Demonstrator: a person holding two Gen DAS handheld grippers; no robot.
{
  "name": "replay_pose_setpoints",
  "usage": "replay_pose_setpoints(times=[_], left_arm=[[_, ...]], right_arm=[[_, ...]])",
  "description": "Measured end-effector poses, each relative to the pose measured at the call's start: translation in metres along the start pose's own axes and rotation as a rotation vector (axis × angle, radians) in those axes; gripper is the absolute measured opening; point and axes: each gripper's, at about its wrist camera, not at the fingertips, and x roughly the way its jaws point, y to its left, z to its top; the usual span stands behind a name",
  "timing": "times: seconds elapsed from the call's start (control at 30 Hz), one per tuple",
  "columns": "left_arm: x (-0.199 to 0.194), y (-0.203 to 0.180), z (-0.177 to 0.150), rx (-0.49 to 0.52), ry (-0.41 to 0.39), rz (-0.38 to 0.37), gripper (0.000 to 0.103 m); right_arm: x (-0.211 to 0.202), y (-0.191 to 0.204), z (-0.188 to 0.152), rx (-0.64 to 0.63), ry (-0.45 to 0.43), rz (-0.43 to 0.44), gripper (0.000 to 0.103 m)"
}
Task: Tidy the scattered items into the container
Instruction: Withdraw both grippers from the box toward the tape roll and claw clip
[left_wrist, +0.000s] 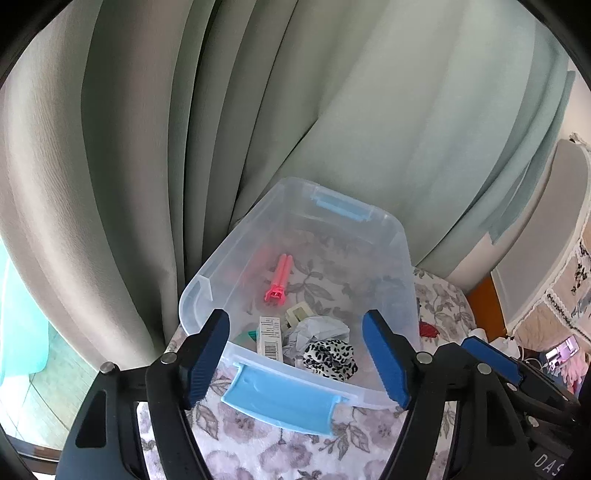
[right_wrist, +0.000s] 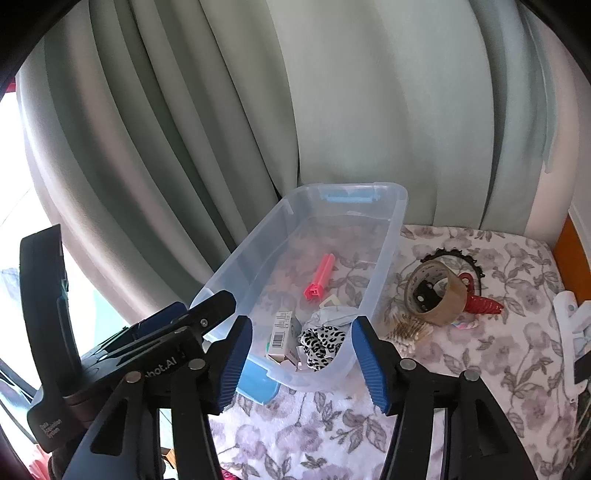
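Both grippers, left (left_wrist: 297, 356) and right (right_wrist: 301, 356), gape empty at the clear bin's (left_wrist: 404, 251) near end. Only the right view shows the tape roll (right_wrist: 436, 293), cotton swabs (right_wrist: 408, 330) and red cone (right_wrist: 484, 305) on the floral cloth (right_wrist: 461, 369) beside the bin's right wall.

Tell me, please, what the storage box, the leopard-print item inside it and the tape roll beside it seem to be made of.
Storage box: clear, glossy plastic, since the floral cloth shows through its walls; its latches are opaque blue plastic. Leopard-print item: soft, matte fabric, judging by its gathered folds, probably a scrunchie. Tape roll: shiny brown plastic film, apparently wound on a cardboard core.
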Motion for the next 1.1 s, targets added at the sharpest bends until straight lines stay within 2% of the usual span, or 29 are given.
replay_pose_setpoints(times=[0.2,0.47,0.6,0.73,0.77,0.8,0.87,1.1], left_arm=[[-0.012,-0.007,0.001,0.014,-0.017,0.003,0.079],[-0.027,-0.020,-0.001,0.043,-0.039,0.010,0.080],[-0.037,-0.027,-0.002,0.057,-0.053,0.016,0.080],[-0.046,-0.037,-0.005,0.079,-0.067,0.020,0.080],[-0.049,-0.039,-0.006,0.084,-0.070,0.021,0.080],[-0.051,-0.043,-0.006,0.089,-0.074,0.022,0.081],[-0.055,-0.047,-0.008,0.096,-0.082,0.025,0.088],[-0.066,-0.070,-0.014,0.146,-0.098,0.037,0.089]], right_arm=[[-0.014,-0.004,-0.003,0.013,-0.023,-0.006,0.072],[-0.034,-0.010,-0.009,0.014,-0.051,-0.009,0.077],[-0.046,-0.016,-0.011,0.031,-0.073,-0.009,0.085],[-0.059,-0.021,-0.012,0.040,-0.098,-0.010,0.088],[-0.063,-0.023,-0.013,0.043,-0.106,-0.009,0.093],[-0.066,-0.024,-0.013,0.046,-0.112,-0.007,0.098],[-0.072,-0.028,-0.015,0.052,-0.125,-0.003,0.101],[-0.095,-0.046,-0.022,0.085,-0.167,-0.007,0.103]])
